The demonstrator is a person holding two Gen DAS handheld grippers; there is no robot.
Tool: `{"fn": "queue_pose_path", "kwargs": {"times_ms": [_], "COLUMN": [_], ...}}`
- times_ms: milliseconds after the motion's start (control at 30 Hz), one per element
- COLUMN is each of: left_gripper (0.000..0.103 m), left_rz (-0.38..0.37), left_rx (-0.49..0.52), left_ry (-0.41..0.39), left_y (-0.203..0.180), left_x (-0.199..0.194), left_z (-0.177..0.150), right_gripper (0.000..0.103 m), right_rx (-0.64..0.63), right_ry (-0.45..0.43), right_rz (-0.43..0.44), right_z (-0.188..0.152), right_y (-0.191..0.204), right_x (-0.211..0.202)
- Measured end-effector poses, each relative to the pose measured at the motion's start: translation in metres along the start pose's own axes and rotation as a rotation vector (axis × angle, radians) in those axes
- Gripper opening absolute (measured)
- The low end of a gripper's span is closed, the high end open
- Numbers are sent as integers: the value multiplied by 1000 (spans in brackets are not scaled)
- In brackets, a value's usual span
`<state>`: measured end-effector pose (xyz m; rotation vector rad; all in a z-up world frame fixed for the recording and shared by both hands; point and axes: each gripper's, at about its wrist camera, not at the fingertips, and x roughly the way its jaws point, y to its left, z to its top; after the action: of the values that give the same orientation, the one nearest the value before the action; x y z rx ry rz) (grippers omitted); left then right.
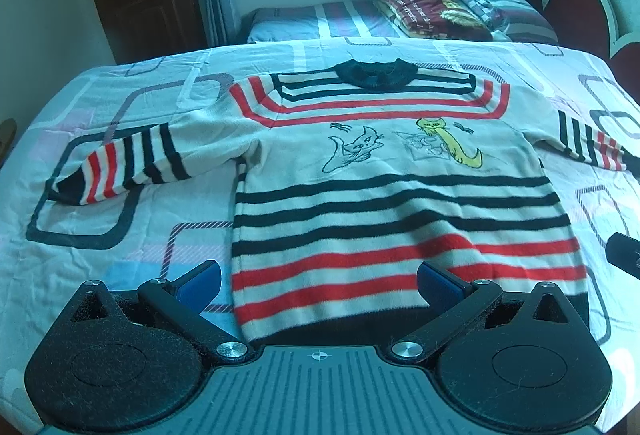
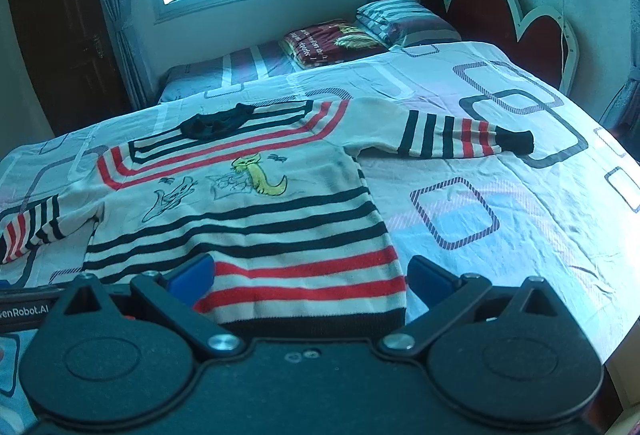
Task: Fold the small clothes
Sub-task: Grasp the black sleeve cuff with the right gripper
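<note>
A small cream sweater [image 1: 384, 171] with black and red stripes, a black collar and two cat drawings lies flat, face up, on the bed, both sleeves spread out sideways. It also shows in the right wrist view [image 2: 240, 211]. My left gripper [image 1: 318, 283] is open and empty, its blue pads straddling the left part of the sweater's hem, just above it. My right gripper [image 2: 308, 277] is open and empty, its pads straddling the right part of the hem. The right gripper's edge shows at the left wrist view's right side [image 1: 624, 255].
The bed sheet [image 2: 500, 171] is pale with rounded-square patterns. Folded blankets [image 1: 432, 15] and a striped pillow [image 1: 492, 1] lie at the far end by a red heart-shaped headboard [image 2: 500, 15]. A window and a dark door stand beyond.
</note>
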<state>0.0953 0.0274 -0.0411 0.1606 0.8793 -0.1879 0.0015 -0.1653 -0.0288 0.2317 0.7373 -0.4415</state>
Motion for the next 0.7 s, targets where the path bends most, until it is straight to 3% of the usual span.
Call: {"fn": "queue_pose_path", "kwargs": {"times_ms": [333, 700], "left_gripper": [103, 103], "left_rz": [21, -3], "left_rx": [-21, 11], "left_ry": [12, 43], "left_y": [-34, -112], "left_x": [55, 130], "left_z": [39, 91], "right_gripper": [96, 68], "right_rx": [67, 241], "right_ry": [26, 85], "right_rz": [-30, -56], "right_z": [36, 77], "right_y": [-54, -152], "right_x": [70, 172]}}
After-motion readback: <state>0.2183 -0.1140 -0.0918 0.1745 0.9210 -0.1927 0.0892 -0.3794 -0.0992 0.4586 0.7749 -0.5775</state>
